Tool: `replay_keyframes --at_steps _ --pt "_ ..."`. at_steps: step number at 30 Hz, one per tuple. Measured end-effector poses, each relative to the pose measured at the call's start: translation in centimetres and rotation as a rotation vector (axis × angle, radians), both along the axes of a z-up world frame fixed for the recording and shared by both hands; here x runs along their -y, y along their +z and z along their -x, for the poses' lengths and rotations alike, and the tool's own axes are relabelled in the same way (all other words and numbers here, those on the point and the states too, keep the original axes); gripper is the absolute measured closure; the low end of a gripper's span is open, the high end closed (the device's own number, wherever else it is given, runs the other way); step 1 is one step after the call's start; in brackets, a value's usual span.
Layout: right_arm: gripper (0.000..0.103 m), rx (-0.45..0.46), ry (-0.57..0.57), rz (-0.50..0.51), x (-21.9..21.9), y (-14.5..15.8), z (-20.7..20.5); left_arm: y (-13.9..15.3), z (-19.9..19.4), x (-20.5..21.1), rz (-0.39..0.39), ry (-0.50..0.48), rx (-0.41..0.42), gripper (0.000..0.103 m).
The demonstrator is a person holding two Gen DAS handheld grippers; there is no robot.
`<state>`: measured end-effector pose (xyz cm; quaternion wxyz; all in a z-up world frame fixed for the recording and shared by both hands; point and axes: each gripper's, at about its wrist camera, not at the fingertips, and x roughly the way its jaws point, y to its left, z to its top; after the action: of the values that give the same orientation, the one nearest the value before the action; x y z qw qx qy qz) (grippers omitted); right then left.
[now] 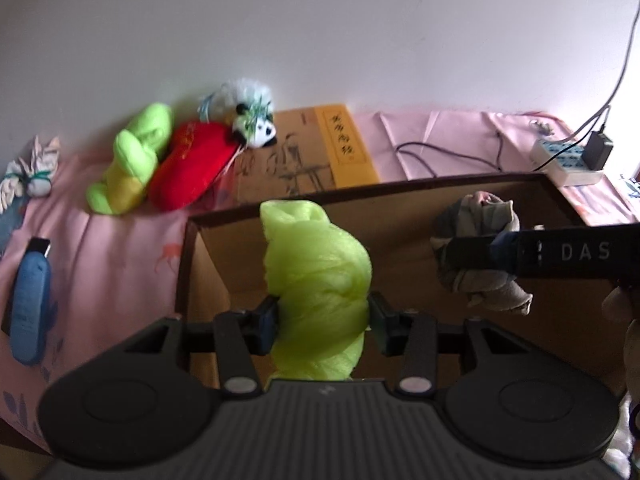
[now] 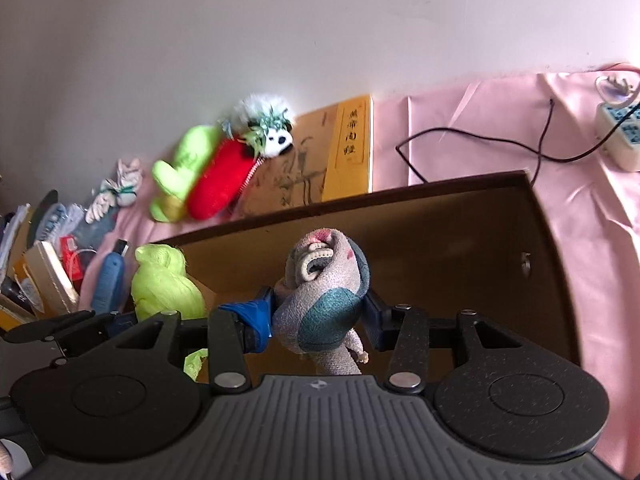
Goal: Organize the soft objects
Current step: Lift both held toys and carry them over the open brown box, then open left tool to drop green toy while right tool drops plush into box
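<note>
My left gripper (image 1: pixel 322 320) is shut on a lime-green cloth bundle (image 1: pixel 316 276) and holds it over the open cardboard box (image 1: pixel 400 188); the bundle also shows in the right wrist view (image 2: pixel 164 284). My right gripper (image 2: pixel 318 316) is shut on a rolled grey and teal sock (image 2: pixel 320 296) over the same box (image 2: pixel 440 240); the sock also shows in the left wrist view (image 1: pixel 476 216), with the right gripper (image 1: pixel 468 256) around it. A green plush (image 1: pixel 132 160), a red plush (image 1: pixel 192 168) and a panda plush (image 1: pixel 256 124) lie by the wall.
A pink cloth (image 1: pixel 120 248) covers the table. A yellow book (image 1: pixel 320 152) lies behind the box. A blue device (image 1: pixel 30 300) lies at left. A white power strip (image 1: pixel 568 160) with cables sits at right. A white knotted cloth (image 1: pixel 36 172) lies far left. Clutter (image 2: pixel 36 276) is stacked at left.
</note>
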<state>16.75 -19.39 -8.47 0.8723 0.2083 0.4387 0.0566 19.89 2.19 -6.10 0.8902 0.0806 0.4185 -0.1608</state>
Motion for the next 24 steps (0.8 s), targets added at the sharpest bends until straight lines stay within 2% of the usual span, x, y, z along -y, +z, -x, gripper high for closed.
replay_keyframes --at_steps 3,7,14,16,19,24 --pt "0.069 -0.004 0.0 -0.038 -0.1 -1.1 -0.8 -1.0 -1.1 0.1 -0.029 0.017 -0.009 0.052" --pt "0.069 -0.014 0.001 -0.143 0.2 -2.2 -1.9 -1.3 -1.2 0.2 -0.068 0.033 0.011 0.034" --pt "0.069 0.016 -0.027 -0.162 0.8 -2.7 -1.5 -1.8 -1.4 0.1 -0.095 0.046 0.025 0.032" --pt "0.068 0.022 -0.048 -0.136 1.2 -2.8 -1.1 -2.1 -1.6 -0.1 -0.081 0.057 -0.002 0.032" --pt "0.068 0.034 -0.085 -0.135 2.2 -2.8 -0.6 -1.9 -1.4 -0.1 -0.074 0.071 0.007 0.032" --pt "0.068 0.07 -0.091 -0.048 3.2 -2.1 -0.3 -2.1 -0.3 1.1 -0.076 0.054 0.006 0.032"
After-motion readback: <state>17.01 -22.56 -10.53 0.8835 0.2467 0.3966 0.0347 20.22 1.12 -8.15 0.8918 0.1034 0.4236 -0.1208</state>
